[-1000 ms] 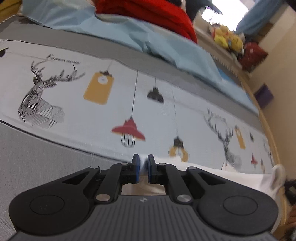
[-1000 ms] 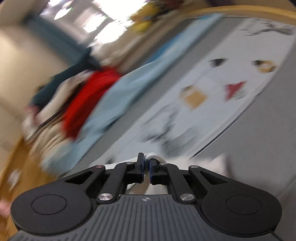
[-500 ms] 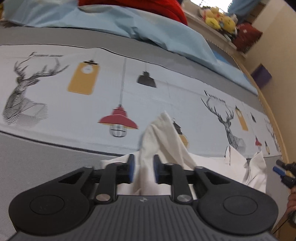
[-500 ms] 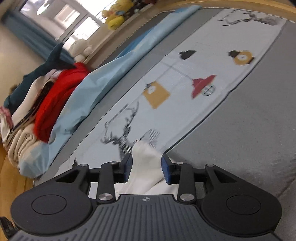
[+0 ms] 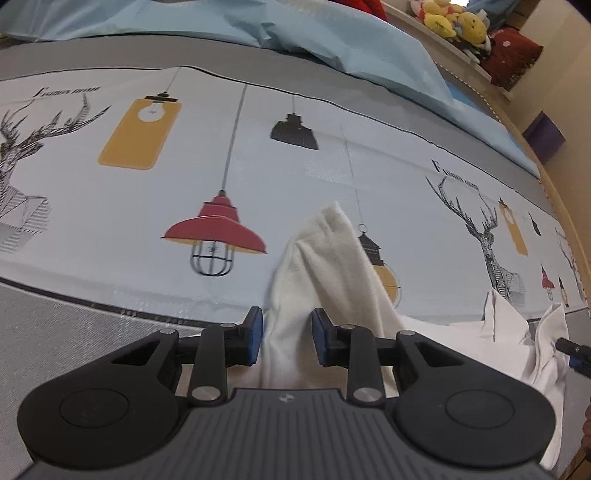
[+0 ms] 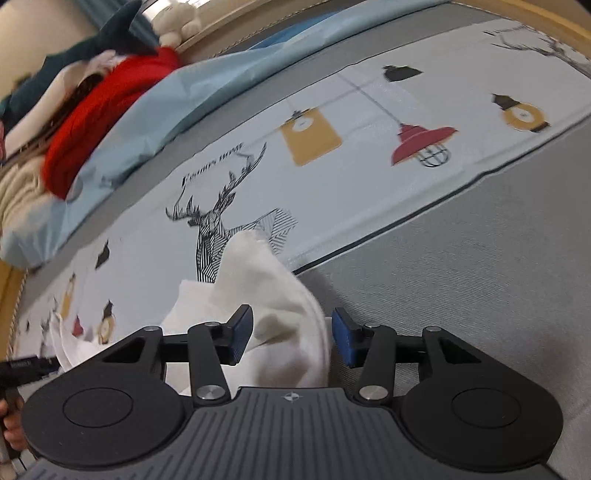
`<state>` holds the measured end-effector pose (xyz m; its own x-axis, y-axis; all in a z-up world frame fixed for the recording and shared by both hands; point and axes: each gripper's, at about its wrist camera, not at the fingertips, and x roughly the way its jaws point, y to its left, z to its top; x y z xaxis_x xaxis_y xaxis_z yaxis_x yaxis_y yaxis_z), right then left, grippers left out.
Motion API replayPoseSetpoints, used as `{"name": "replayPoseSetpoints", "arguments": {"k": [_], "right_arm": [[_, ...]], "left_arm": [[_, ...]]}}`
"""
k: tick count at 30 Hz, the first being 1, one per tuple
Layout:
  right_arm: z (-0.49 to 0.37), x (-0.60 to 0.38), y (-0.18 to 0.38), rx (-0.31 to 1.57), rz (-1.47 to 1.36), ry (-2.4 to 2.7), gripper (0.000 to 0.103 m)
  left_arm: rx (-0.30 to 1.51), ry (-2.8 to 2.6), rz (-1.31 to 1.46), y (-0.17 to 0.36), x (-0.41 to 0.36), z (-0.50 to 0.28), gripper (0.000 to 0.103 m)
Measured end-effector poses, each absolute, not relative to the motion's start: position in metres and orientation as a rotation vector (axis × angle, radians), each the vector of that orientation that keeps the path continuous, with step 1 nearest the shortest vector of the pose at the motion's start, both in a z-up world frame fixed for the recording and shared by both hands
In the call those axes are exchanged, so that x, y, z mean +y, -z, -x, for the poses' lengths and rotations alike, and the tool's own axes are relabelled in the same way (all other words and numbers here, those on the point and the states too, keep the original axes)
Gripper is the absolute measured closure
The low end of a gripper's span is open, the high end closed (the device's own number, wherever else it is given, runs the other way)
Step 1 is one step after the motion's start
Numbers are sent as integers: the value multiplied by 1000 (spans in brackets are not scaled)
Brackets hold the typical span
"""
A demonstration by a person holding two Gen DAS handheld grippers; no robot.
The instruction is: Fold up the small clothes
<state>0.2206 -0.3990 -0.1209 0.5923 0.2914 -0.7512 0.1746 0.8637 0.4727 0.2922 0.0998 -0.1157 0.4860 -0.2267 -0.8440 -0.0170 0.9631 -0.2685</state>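
Observation:
A small white garment [image 5: 332, 273] lies on the printed bed sheet [image 5: 258, 177]. In the left wrist view a peaked corner of it rises between my fingers, and the rest spreads to the right. My left gripper [image 5: 287, 334] is open, and the cloth passes loosely between the blue pads [image 5: 255, 332]. In the right wrist view another bunched corner of the garment [image 6: 266, 291] sits between the fingers. My right gripper [image 6: 291, 336] is open wide around it, pads apart from the cloth.
The sheet shows deer and lamp prints, with a grey band [image 6: 461, 280] along its near edge. A light blue quilt [image 5: 314, 37] and a red garment [image 6: 99, 110] lie at the far side. Plush toys [image 5: 454, 22] sit on a ledge. The wooden bed rim [image 5: 554, 206] curves at the right.
Both grippers were shut on the white garment a second ago. Both have opened and let the cloth go; its corners now rest on the sheet.

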Motion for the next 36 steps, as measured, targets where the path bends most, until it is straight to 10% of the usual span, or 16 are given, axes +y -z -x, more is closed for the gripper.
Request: {"name": "replayPoseSetpoints", "arguments": {"k": [7, 15, 36], "right_arm": [[-223, -387, 101, 868, -431, -45, 98], [-221, -391, 49, 640, -513, -176, 99], [-183, -356, 107, 1109, -372, -198, 68]], "left_arm": [[961, 138, 203, 98, 105, -282, 99], [780, 94, 185, 30, 156, -237, 99], [1257, 169, 262, 88, 166, -209, 62]]}}
